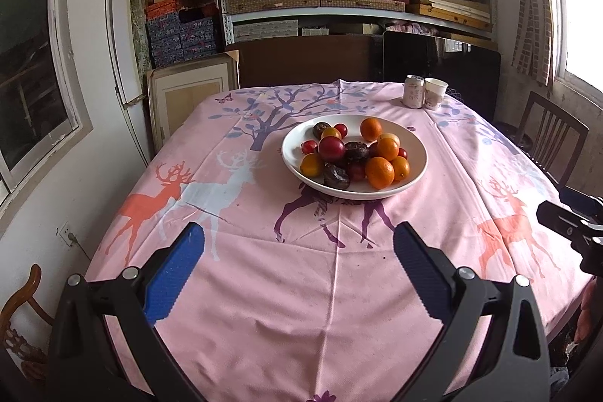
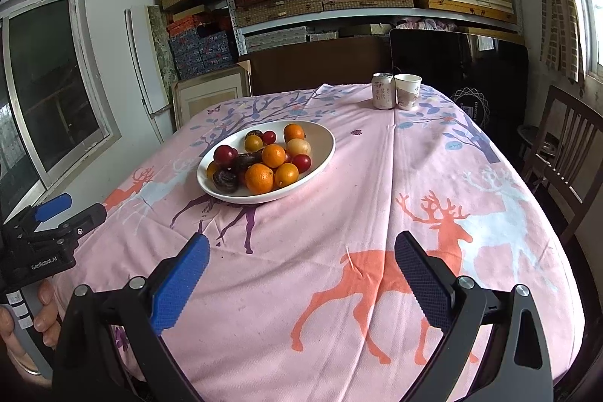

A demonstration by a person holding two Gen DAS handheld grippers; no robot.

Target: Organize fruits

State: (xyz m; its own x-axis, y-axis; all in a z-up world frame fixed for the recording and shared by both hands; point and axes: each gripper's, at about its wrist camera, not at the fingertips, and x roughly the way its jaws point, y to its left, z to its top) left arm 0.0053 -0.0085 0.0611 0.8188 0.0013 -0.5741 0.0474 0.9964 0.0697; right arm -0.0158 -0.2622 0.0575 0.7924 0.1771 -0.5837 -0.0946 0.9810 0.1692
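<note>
A: Fruits (image 1: 352, 155) location?
B: Piled in white bowl (image 1: 416, 172), mid-table on pink tablecloth (image 1: 301, 307), well ahead of both fingertip pairs.
A: Left gripper (image 1: 297, 247)?
B: Fingers spread wide, nothing between, bowl centred beyond the gap.
A: Right gripper (image 2: 301, 255)?
B: Likewise spread and empty; bowl ahead, left of its gap.

The tablecloth (image 1: 301, 289) is pink with orange, white and purple deer plus a purple tree. The bowl (image 1: 416, 172) is plain white, holding orange, dark red and brownish fruit (image 1: 354, 157). Gripper pads (image 2: 180, 283) are bright blue, on black frames.
</note>
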